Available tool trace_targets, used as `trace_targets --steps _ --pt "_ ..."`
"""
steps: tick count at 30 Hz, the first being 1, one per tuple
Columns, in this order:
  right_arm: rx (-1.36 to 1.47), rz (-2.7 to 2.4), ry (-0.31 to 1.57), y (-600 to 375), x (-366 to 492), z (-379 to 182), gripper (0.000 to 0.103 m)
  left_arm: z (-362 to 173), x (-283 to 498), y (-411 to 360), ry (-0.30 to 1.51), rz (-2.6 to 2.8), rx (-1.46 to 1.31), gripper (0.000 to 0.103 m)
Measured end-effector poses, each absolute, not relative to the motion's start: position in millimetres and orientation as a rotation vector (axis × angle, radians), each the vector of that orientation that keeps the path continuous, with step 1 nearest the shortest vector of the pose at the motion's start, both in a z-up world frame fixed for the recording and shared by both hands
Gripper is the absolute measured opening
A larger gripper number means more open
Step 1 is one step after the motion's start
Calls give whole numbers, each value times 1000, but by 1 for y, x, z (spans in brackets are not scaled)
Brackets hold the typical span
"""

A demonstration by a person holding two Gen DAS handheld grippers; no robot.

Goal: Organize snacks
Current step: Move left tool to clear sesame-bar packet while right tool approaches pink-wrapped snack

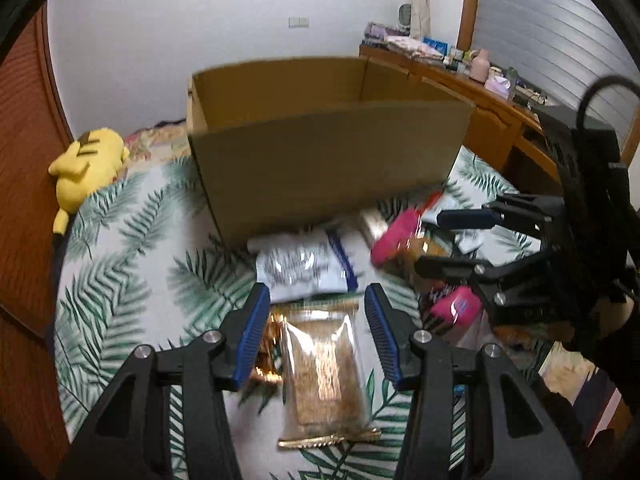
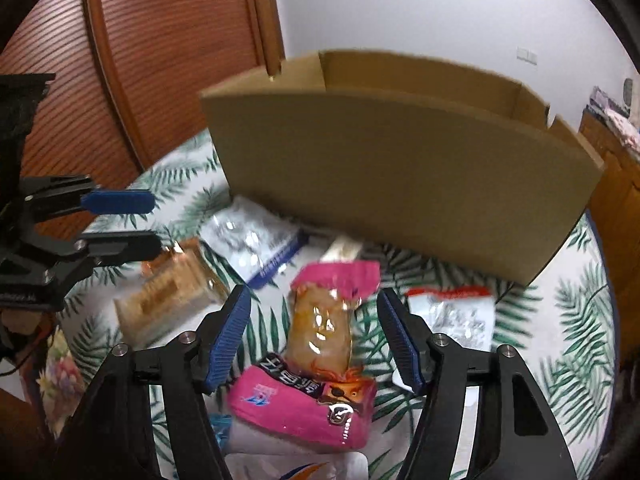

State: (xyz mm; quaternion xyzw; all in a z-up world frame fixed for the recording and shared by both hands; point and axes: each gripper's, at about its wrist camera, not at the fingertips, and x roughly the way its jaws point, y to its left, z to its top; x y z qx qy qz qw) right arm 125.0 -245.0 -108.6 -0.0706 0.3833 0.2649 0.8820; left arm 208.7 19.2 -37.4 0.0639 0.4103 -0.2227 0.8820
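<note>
Left gripper (image 1: pixel 316 332): tilting down, jaws standing partly open astride the clear packet (image 1: pixel 326 376), not gripping.
Right gripper (image 2: pixel 314 340): tilting down, jaws standing open astride the pink packet (image 2: pixel 320 344), not gripping.

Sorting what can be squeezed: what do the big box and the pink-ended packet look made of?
The box looks like plain brown cardboard, matte, with a folded corner seam and raw cut edges. The pink-ended packet seems to be thin glossy plastic film: its clear middle shows the brown contents, and it carries bright glare spots and crinkles.
</note>
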Motion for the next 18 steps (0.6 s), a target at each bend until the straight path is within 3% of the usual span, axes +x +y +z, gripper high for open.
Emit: trace_targets --steps 18 --pt "-172 518 865 -247 138 -140 61 -76 204 17 963 -437 170 52"
